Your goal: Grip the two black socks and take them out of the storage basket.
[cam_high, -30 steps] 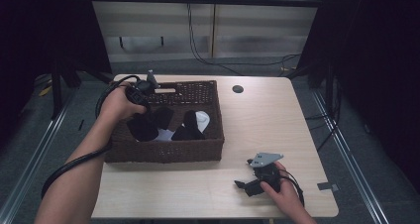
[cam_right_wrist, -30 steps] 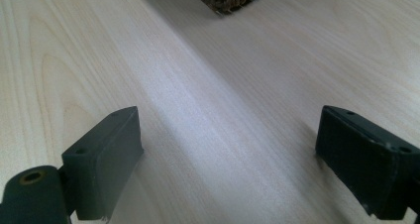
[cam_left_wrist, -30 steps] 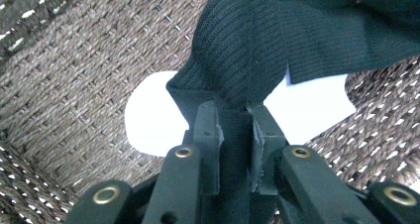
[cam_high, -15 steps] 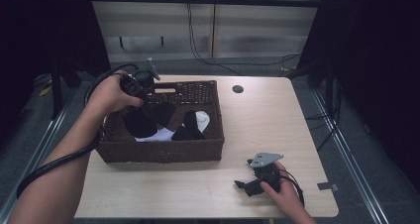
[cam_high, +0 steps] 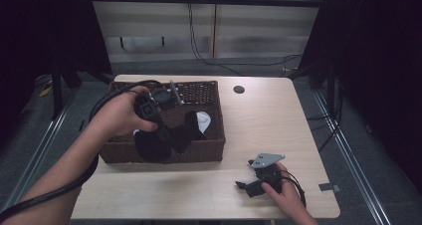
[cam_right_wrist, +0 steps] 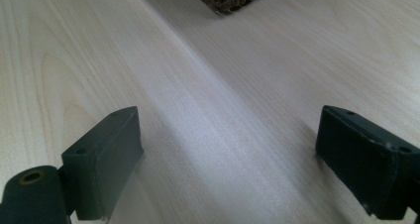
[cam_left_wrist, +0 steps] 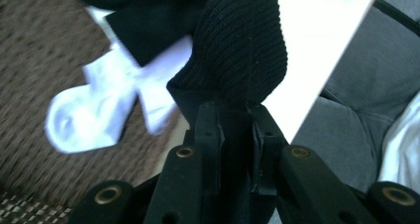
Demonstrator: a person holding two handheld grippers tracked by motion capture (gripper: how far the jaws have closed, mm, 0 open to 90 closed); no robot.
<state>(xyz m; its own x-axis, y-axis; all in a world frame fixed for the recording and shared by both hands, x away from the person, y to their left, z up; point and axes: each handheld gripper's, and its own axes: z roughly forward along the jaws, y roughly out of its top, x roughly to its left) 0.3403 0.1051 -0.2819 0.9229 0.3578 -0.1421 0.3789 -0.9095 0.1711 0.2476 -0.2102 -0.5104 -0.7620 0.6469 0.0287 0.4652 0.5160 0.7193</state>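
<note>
Pale wooden table [cam_high: 278, 130] on grey floor [cam_high: 348, 100], black curtains [cam_high: 378, 60] either side, beige wall [cam_high: 259, 31] behind

Dim room, bright desk, soft close-ups

From above, the pale desk [cam_high: 278, 130] is evenly lit while its surroundings fall nearly black. Beyond the left jaws the desk edge glares white, and the white sock [cam_left_wrist: 94, 110] left of them is smeared with blur. The right jaws cast faint, soft shadows on the wood.

High view overhead; gripper views close; basket [cam_high: 209, 150] and table [cam_high: 278, 120] shared
</note>
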